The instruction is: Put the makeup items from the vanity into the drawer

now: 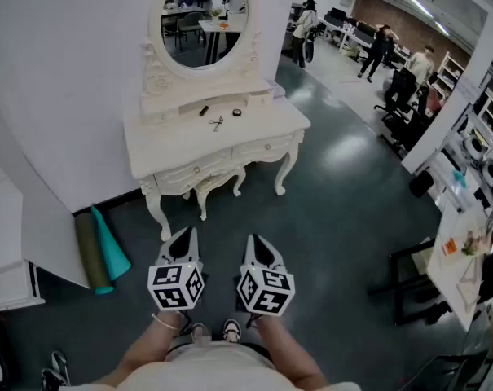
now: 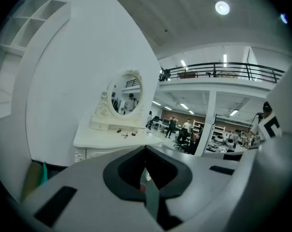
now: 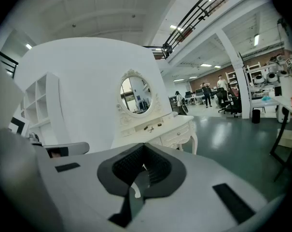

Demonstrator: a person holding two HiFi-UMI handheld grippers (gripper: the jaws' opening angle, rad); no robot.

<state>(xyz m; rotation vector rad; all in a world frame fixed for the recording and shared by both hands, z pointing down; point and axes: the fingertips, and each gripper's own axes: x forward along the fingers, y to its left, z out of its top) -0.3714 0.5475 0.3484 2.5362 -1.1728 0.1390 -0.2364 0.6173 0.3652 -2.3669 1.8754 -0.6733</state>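
A white vanity (image 1: 173,145) with an oval mirror (image 1: 207,15) stands against the wall, a few steps ahead of me. On its top lie a small dark tube (image 1: 204,110), a scissor-like metal tool (image 1: 217,123) and a small round pot (image 1: 236,112). Its front drawers (image 1: 199,169) are closed. My left gripper (image 1: 187,236) and right gripper (image 1: 257,241) are held side by side low in the head view, both shut and empty, pointing at the vanity (image 2: 112,140) (image 3: 172,125). The left gripper (image 2: 146,150) and right gripper (image 3: 145,147) show their jaw tips touching.
A white stool (image 1: 217,184) sits under the vanity. Rolled green and teal mats (image 1: 101,252) lean on the wall to its left, beside a white shelf unit (image 1: 6,259). At the right are a black chair (image 1: 401,104) and cluttered desks (image 1: 466,259). People (image 1: 301,29) stand far behind.
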